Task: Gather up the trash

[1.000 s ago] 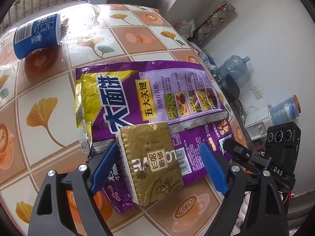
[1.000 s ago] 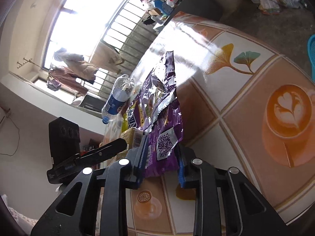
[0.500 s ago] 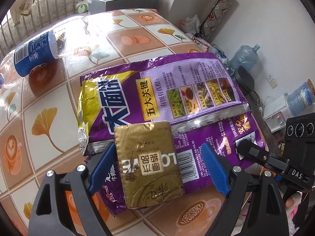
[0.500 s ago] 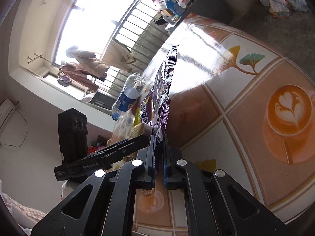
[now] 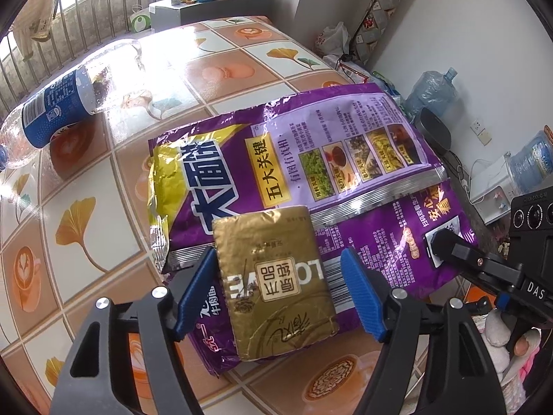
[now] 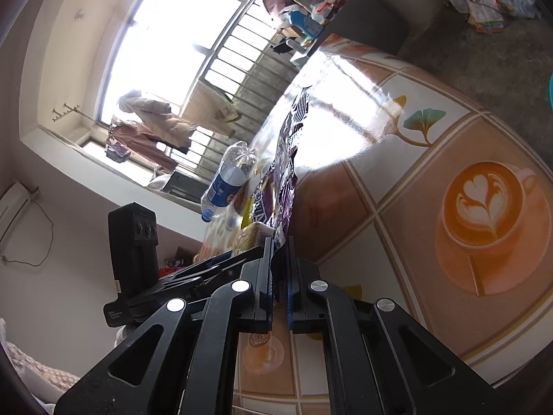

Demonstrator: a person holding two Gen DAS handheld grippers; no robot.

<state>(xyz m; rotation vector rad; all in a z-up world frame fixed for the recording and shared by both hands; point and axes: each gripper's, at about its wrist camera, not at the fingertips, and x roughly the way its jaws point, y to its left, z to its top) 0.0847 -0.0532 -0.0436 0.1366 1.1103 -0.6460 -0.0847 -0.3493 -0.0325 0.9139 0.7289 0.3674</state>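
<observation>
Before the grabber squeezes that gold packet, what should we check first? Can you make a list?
1. Gold packet sits between the left gripper fingers: ok.
2. Left gripper's blue pads squeezing the packet: not ok; the jaws have just been closing, but a gap remains on the right side.
3. Right gripper pinching the purple wrapper edge: ok, jaws shut on it.
4. Packet rests on the wrapper, so both might lift together: ok.
5. Plastic bottle out of the way: ok, lying apart on the table.
6. Trash bin nearby: cannot tell, none in view.
</observation>
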